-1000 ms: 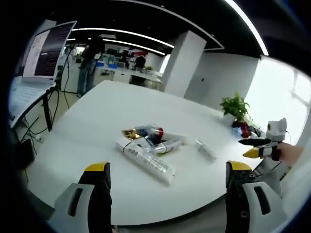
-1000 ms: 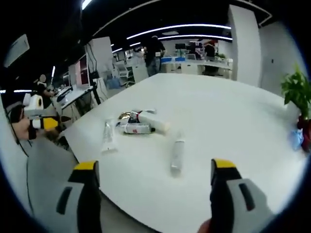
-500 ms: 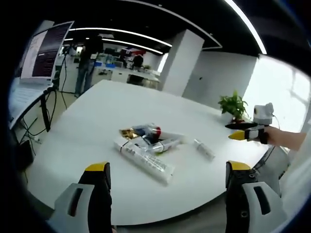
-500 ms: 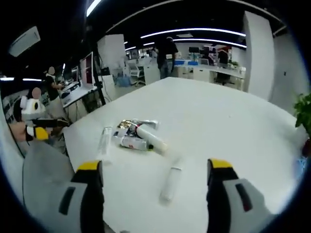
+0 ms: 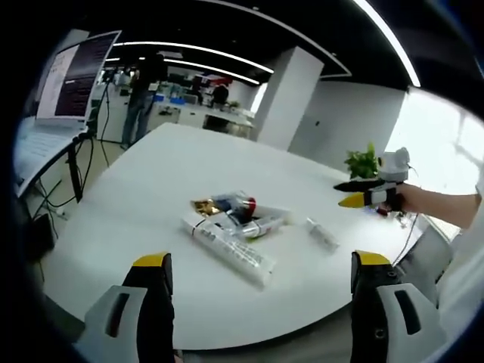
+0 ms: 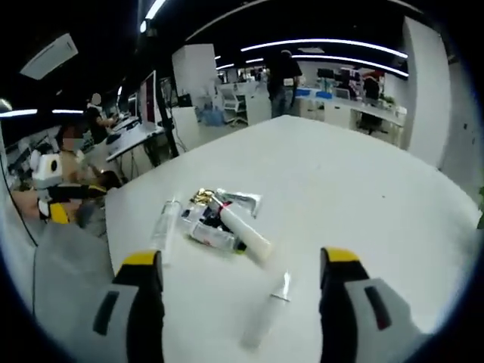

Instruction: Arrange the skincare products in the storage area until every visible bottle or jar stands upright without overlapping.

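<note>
Several skincare products lie flat in a heap (image 5: 234, 215) mid-table: a long white tube (image 5: 227, 248), a silvery tube (image 5: 261, 225), a red-capped one and a gold-capped one, overlapping. A small tube (image 5: 321, 233) lies apart to the right. My left gripper (image 5: 261, 266) hangs open at the near table edge, short of the heap. In the right gripper view the heap (image 6: 215, 219) has a white tube (image 6: 246, 233) across it, a clear bottle (image 6: 162, 223) beside it and the small tube (image 6: 266, 318) nearest. My right gripper (image 6: 242, 263) is open above the small tube, holding nothing.
The white table (image 5: 159, 174) is large and bare around the heap. A potted plant (image 5: 361, 162) stands at its far right edge. A laptop on a stand (image 5: 72, 76) is off the table's left side. People stand among desks in the background (image 6: 286, 72).
My right gripper has moved in over the table toward the small tube, which now lies close between its jaws. My left gripper has hardly moved. The products lie as before.
</note>
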### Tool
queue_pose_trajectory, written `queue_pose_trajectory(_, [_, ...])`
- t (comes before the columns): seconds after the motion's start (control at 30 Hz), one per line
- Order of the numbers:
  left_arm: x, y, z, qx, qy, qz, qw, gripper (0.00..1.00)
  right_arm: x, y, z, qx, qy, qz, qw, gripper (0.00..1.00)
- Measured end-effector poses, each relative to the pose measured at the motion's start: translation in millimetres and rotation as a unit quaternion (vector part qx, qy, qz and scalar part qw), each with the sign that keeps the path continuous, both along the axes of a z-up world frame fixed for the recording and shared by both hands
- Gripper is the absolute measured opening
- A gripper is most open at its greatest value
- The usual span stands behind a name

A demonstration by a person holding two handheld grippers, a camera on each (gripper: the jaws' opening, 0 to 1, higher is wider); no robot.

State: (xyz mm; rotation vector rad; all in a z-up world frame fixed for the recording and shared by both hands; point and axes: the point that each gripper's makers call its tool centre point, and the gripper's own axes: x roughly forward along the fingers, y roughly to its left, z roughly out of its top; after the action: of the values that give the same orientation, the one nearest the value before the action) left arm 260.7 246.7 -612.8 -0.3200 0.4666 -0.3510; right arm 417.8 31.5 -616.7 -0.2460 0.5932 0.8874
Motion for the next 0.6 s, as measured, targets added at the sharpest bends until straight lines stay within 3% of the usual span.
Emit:
queue_pose_trajectory(0.2, [0.2,1.7,-1.2,-0.004,0.004,0.003,1.0000,0.96,8.6,40.5,-1.6,-0.035,-0.006,0.090,0.9953,0.85])
queue_pose_trajectory(0.33, [0.4,3.6,-2.7,-0.006,0.009,0.007,0.9999,0.95,14.1,61.5,-7.1,-0.044,-0.003,0.129,0.9907,0.82])
queue_pose_trajectory(0.6, [1.2,7.0,-2.5,-0.012,0.009,0.018,0.9997,0.94,32.8,77.7,-35.6,-0.074,0.011,0.146,0.9863,0.73])
